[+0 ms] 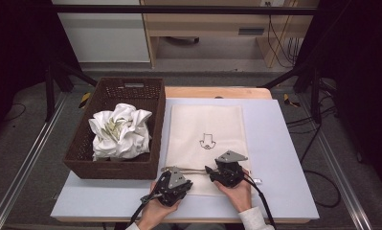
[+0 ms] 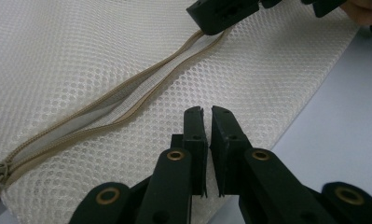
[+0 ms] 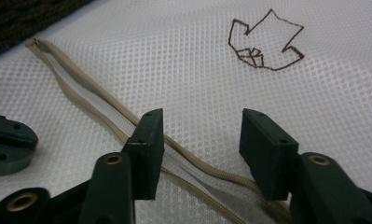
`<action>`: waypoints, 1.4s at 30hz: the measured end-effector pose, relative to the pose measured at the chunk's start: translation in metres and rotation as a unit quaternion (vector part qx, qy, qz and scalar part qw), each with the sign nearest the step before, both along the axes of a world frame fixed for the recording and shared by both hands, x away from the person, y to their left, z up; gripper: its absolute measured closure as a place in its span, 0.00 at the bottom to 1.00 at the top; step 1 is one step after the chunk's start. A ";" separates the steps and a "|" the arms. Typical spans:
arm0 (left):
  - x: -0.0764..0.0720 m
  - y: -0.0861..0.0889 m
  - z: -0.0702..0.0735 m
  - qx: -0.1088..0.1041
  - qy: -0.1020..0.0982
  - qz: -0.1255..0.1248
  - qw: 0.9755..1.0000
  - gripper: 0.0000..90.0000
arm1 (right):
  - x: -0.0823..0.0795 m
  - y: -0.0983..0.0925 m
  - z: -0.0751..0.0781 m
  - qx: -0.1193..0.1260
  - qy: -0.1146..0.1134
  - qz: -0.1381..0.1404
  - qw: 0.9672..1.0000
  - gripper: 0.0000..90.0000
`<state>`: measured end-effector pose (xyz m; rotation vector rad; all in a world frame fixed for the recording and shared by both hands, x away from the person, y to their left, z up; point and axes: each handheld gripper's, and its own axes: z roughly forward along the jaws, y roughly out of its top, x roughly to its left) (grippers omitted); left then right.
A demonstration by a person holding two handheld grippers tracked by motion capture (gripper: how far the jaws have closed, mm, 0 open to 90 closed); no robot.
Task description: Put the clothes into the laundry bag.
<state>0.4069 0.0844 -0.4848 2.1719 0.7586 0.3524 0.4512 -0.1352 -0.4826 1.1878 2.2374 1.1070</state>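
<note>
A cream mesh bag lies flat on the table, its tan zipper running along the near edge and partly parted. My left gripper rests at the zipper's left end; in the left gripper view its jaws stand almost together on the mesh, just below the zipper, and I cannot tell whether fabric is pinched. My right gripper is open, its jaws straddling the zipper without pressing on it.
A dark woven basket holding a crumpled white cloth stands just left of the bag. The bag carries a small outlined arrow mark. The pale blue mat extends bare to the right.
</note>
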 end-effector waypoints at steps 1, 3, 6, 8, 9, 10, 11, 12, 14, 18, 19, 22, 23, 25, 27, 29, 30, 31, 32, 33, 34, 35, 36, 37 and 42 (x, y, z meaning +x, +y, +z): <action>0.000 0.000 -0.001 -0.002 -0.003 0.001 1.000 0.93 | 0.001 0.000 -0.002 -0.009 -0.002 0.004 1.000 0.60; -0.001 0.000 -0.001 -0.001 -0.003 0.001 1.000 0.93 | 0.001 0.001 -0.003 -0.013 -0.001 0.010 1.000 0.66; -0.001 -0.001 -0.001 -0.003 -0.003 0.003 1.000 0.94 | 0.001 0.001 -0.003 -0.016 -0.003 0.012 1.000 0.71; -0.001 -0.001 -0.001 -0.002 -0.004 0.004 1.000 0.94 | 0.001 0.001 -0.003 -0.022 -0.006 0.007 1.000 0.78; -0.001 -0.001 -0.001 -0.001 -0.003 0.004 1.000 0.94 | 0.001 0.000 -0.003 -0.023 -0.005 0.007 1.000 0.81; -0.001 -0.001 -0.001 -0.002 -0.002 0.005 1.000 0.94 | 0.000 0.000 -0.002 -0.025 -0.004 0.011 1.000 0.86; -0.001 -0.001 0.000 0.000 -0.002 0.004 1.000 0.94 | -0.001 0.000 -0.002 -0.025 -0.002 0.013 1.000 0.88; -0.001 -0.001 0.000 0.000 -0.002 0.004 1.000 0.94 | -0.001 0.000 -0.002 -0.025 -0.002 0.013 1.000 0.88; -0.001 -0.001 0.000 -0.001 -0.001 0.005 1.000 0.94 | -0.002 0.000 -0.001 -0.028 0.006 0.032 0.999 0.88; -0.001 -0.001 0.000 0.001 -0.002 0.005 1.000 0.95 | -0.001 0.000 -0.002 -0.025 0.007 0.033 0.999 0.87; -0.001 -0.002 0.000 0.001 -0.002 0.004 1.000 0.95 | 0.000 0.000 -0.002 -0.022 0.005 0.034 0.999 0.88; -0.001 -0.002 0.000 0.002 -0.001 0.004 1.000 0.96 | 0.000 0.001 -0.003 -0.019 0.004 0.034 0.999 0.93; -0.001 -0.002 0.000 0.002 -0.001 0.003 1.000 0.97 | -0.001 0.002 -0.003 -0.021 0.003 0.033 0.999 0.97; -0.001 -0.002 0.000 0.001 0.000 0.003 1.000 0.98 | -0.001 0.002 -0.003 -0.023 0.002 0.034 0.999 0.98; -0.001 -0.002 0.000 0.001 0.000 0.002 1.000 0.99 | -0.001 0.002 -0.002 -0.018 0.005 0.031 0.999 1.00; -0.001 -0.002 0.000 0.002 0.000 0.001 1.000 0.99 | 0.000 0.001 -0.002 -0.016 0.006 0.030 0.999 1.00; 0.000 -0.002 0.001 0.002 0.001 0.001 1.000 0.99 | -0.001 0.001 0.000 -0.012 0.002 0.029 1.000 1.00; 0.000 -0.002 0.001 0.003 0.001 0.001 1.000 0.99 | -0.001 0.000 0.001 -0.011 -0.002 0.030 0.999 1.00; 0.000 -0.002 0.001 0.003 0.001 0.001 1.000 0.99 | -0.001 0.000 0.001 -0.011 -0.002 0.030 0.999 1.00; 0.000 -0.003 0.001 0.005 0.002 0.000 1.000 0.99 | -0.002 -0.001 0.002 -0.006 -0.004 0.028 1.000 1.00; 0.000 -0.003 0.002 0.007 0.001 -0.001 1.000 0.99 | -0.002 -0.001 0.004 0.000 -0.007 0.026 1.000 1.00; 0.002 -0.003 0.005 0.006 -0.004 0.002 1.000 0.99 | -0.003 -0.003 0.007 0.009 -0.012 0.026 1.000 1.00; 0.003 -0.002 0.008 0.005 -0.007 0.003 1.000 0.97 | -0.003 -0.004 0.009 0.012 -0.014 0.027 0.999 1.00; 0.004 -0.002 0.011 0.003 -0.011 0.006 1.000 0.94 | -0.003 -0.004 0.010 0.013 -0.015 0.027 0.999 1.00; 0.018 -0.004 0.028 -0.005 -0.037 0.026 0.999 0.78 | -0.004 -0.004 0.011 0.013 -0.022 0.024 0.999 1.00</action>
